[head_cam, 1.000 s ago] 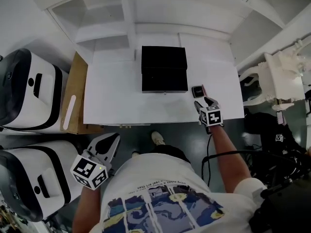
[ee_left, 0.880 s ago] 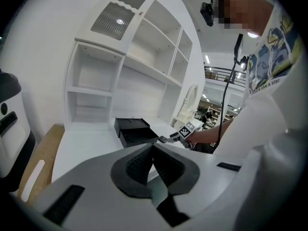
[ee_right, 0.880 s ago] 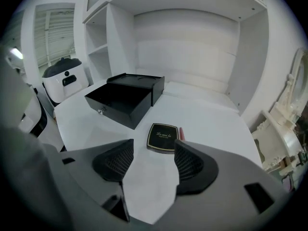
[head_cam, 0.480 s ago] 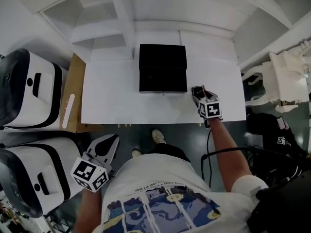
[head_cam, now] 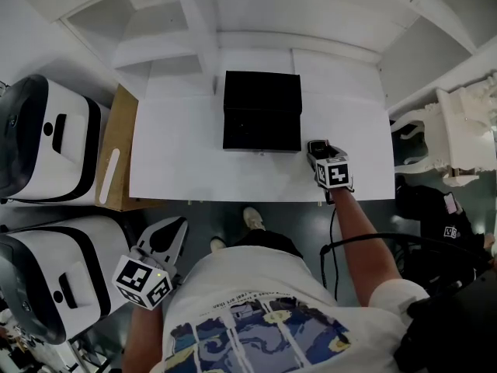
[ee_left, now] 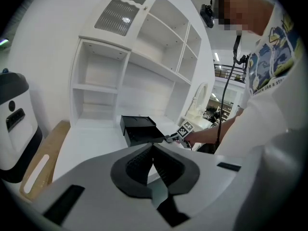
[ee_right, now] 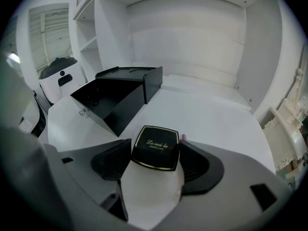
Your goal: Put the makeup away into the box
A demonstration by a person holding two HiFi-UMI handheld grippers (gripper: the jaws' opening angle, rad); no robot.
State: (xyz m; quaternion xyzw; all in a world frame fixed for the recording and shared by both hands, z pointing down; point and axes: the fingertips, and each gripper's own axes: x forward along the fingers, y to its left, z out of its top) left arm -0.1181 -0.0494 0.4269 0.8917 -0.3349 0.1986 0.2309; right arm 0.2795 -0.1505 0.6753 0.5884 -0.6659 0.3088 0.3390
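While only one small item needed handling, the left gripper (ee_left: 153,150) hung idle nearest the person, short of the near edge of the table (head_cam: 186,162), its pads pressed together on nothing. Farther on, at the table's near right corner, the right gripper (head_cam: 317,151) pointed steeply down over the makeup compact (ee_right: 155,147), a flat black case with a gold rim lying on the white top. Its jaws had just been opening, and they stood wide with the compact between them, one pad on either side. The left pad sat right at the case's edge while a sliver of gap showed on the right, so the hold looked slack rather than squeezed. That spread probably served to straddle the case squarely before any closing. Just beyond and to the left, the black box (ee_right: 108,97) sat near the table's middle with its lid (ee_right: 130,73) tipped up at the far side, its mouth seemingly left open for a short carry. Farthest off rose the white shelves (head_cam: 256,22).
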